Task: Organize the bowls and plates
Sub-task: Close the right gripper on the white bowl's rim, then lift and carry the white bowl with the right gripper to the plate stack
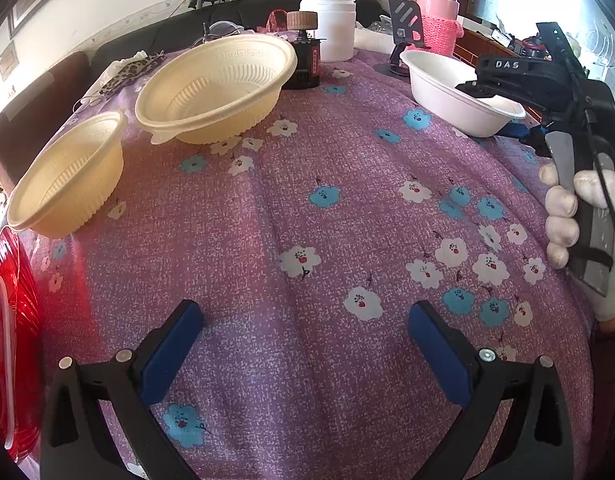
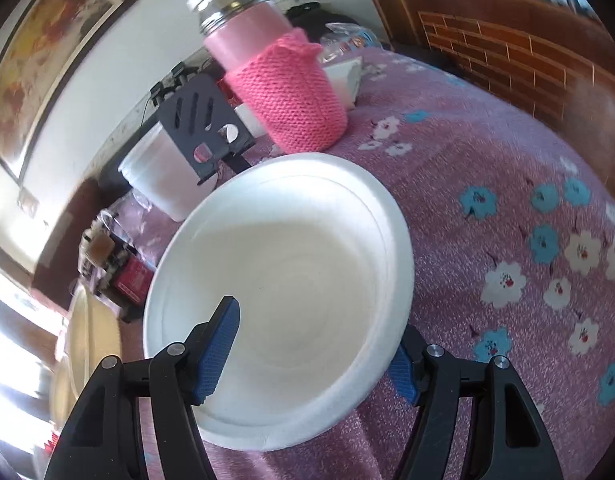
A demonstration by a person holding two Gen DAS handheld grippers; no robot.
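White foam-like bowl (image 2: 283, 292) is sitting on the purple flowered cloth (image 2: 487, 208), toward the table's right side, just in front of a pink flask in a knitted sleeve (image 2: 283, 92) and a dark phone stand (image 2: 203, 120). Right gripper (image 2: 317, 354) is straddling the near wall: one blue pad is reaching inside the bowl, the other is waiting outside under the rim, jaws at a middling gap and not visibly pinching yet. Bowl is looking very light, thin-walled, easily dented or cracked; judging that a gentle pinch on the rim wall is the place, and that a hard squeeze could crush it. Matte surface is probably giving decent friction.

Left gripper (image 1: 307, 332) is hovering over bare cloth, fingers spread wide, holding nothing. Two cream ribbed plastic bowls (image 1: 215, 88) are standing at its far left, stiffer-looking; a red ribbed plate (image 1: 7, 320) is showing at the edge.

Writing: "DAS" is reading on the right gripper's body in the left view. Labels on the dark jar are not legible.
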